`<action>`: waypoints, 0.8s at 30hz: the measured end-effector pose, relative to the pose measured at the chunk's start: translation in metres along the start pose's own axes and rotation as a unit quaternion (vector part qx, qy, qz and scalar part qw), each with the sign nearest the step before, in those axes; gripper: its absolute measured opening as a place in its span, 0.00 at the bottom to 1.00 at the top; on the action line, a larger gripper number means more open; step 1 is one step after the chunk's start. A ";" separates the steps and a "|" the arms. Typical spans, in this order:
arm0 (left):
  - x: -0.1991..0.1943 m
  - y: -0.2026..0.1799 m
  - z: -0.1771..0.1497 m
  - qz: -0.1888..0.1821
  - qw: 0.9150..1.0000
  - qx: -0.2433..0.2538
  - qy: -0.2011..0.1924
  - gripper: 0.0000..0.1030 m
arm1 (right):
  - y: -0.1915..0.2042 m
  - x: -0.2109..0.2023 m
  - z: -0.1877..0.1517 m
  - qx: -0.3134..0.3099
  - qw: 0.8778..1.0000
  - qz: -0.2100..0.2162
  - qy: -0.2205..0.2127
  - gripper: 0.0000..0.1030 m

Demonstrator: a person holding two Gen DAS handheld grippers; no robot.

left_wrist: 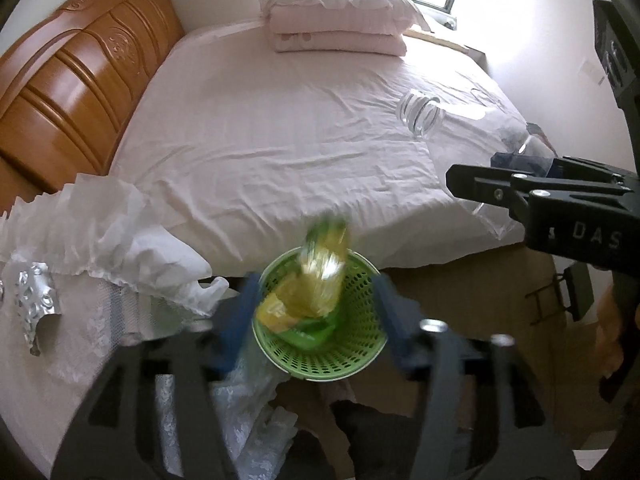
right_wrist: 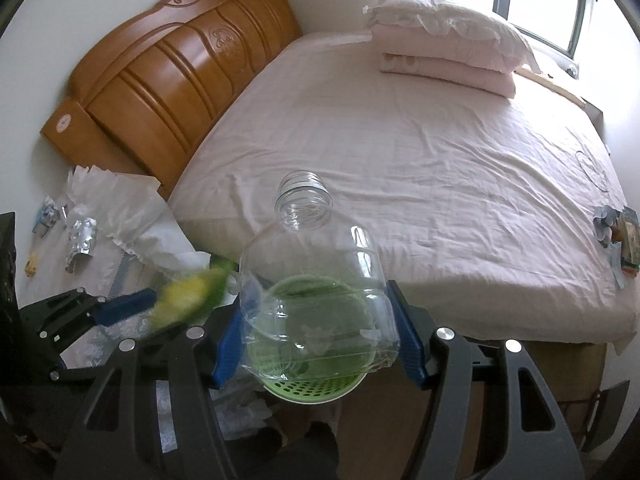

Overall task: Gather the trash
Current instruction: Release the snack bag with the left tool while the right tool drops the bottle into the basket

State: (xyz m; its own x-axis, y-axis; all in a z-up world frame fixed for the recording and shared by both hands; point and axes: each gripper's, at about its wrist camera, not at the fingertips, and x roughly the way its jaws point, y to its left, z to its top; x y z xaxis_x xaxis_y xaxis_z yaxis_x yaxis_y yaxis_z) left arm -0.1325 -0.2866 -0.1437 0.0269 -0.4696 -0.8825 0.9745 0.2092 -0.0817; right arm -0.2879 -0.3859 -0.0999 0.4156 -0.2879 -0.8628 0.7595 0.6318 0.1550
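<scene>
A green mesh trash basket (left_wrist: 352, 344) stands on the floor beside the bed. A blurred yellow-green wrapper (left_wrist: 320, 276) is in mid-air over the basket's mouth, between the open fingers of my left gripper (left_wrist: 316, 316), apart from both pads. It also shows in the right wrist view (right_wrist: 188, 300). My right gripper (right_wrist: 316, 340) is shut on a clear plastic bottle (right_wrist: 316, 280), held above the basket (right_wrist: 312, 388) with its open neck pointing away. In the left wrist view the bottle (left_wrist: 460, 120) and right gripper body (left_wrist: 560, 208) are at right.
A nightstand at left carries crumpled white tissue (left_wrist: 100, 224), a silver blister pack (left_wrist: 36, 300) and small scraps (right_wrist: 48, 216). More wrappers (right_wrist: 616, 236) lie at the bed's right edge. Folded bedding (right_wrist: 448, 48) sits at the far side. A wooden headboard (right_wrist: 180, 72) is at left.
</scene>
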 end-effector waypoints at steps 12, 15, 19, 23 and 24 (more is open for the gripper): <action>-0.047 0.039 -0.005 0.041 0.996 -0.057 -0.056 0.90 | 0.010 0.025 -0.001 -0.001 1.000 0.001 0.027 0.62; -0.065 0.050 -0.010 0.055 0.993 -0.073 -0.073 0.92 | 0.018 0.036 -0.007 -0.005 0.999 0.005 0.042 0.62; -0.086 0.066 -0.021 0.074 0.989 -0.096 -0.089 0.92 | 0.033 0.056 -0.019 -0.018 0.997 0.010 0.070 0.64; -0.100 0.083 -0.032 0.089 0.984 -0.120 -0.100 0.92 | 0.052 0.071 -0.029 -0.034 0.996 -0.011 0.085 0.86; -0.103 0.086 -0.035 0.090 0.983 -0.126 -0.102 0.92 | 0.056 0.073 -0.030 -0.038 0.995 -0.015 0.086 0.90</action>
State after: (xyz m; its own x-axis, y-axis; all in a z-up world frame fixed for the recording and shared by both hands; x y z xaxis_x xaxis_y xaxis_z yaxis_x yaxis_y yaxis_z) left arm -0.0588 -0.1906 -0.0761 0.2633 -0.5621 -0.7841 0.8644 0.4984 -0.0670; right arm -0.2303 -0.3496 -0.1688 0.2967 -0.1833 -0.9372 0.7276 0.6790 0.0975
